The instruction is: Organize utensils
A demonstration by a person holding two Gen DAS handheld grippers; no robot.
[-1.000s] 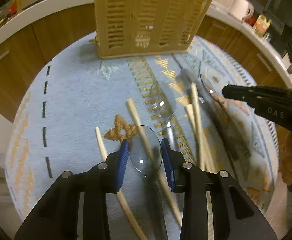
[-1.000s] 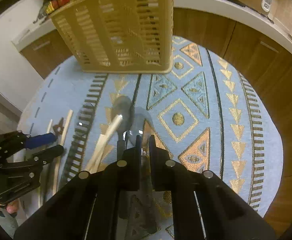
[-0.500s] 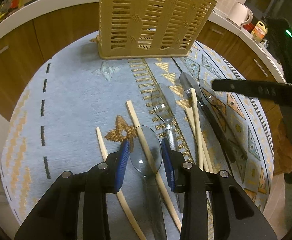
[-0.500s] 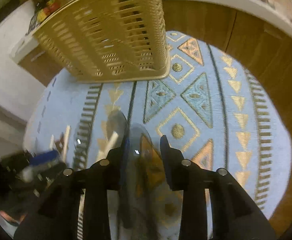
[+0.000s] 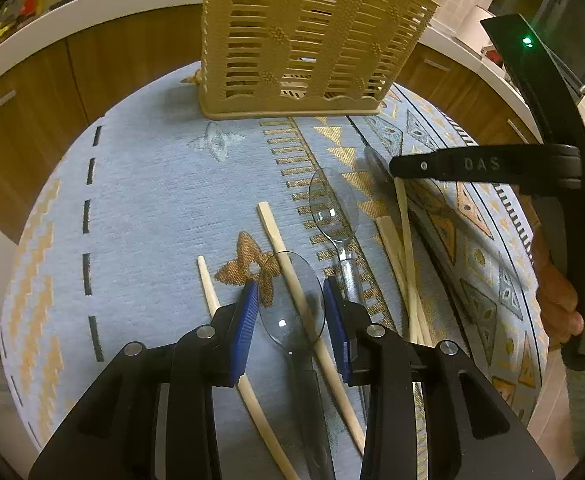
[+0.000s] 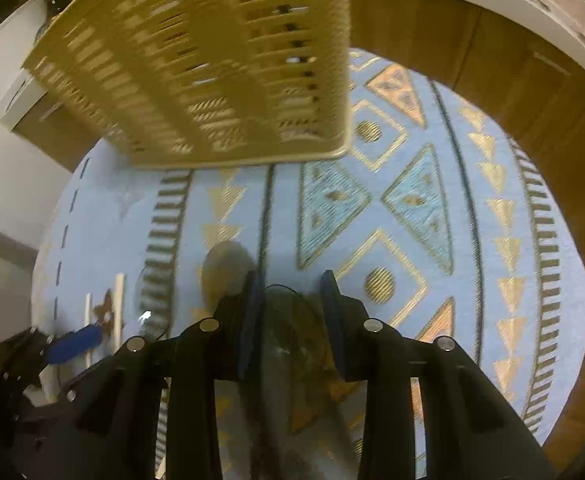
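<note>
The cloth (image 5: 140, 200) carries the basket (image 5: 308, 36) at its far edge; chopsticks (image 5: 406, 264) and spoons lie loose nearer; each gripper, left (image 5: 290, 306) and right (image 6: 288, 314), stands part-open, clamped on a clear spoon (image 5: 292, 300); the right's jaws just widened onto its spoon (image 6: 292, 328); carry bowls upright, lower straight into the basket.

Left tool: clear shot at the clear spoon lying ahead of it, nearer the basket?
Probably yes. That clear spoon lies in the open on the cloth, nothing on top. But the left tool already brackets another clear spoon, so that comes first.
</note>
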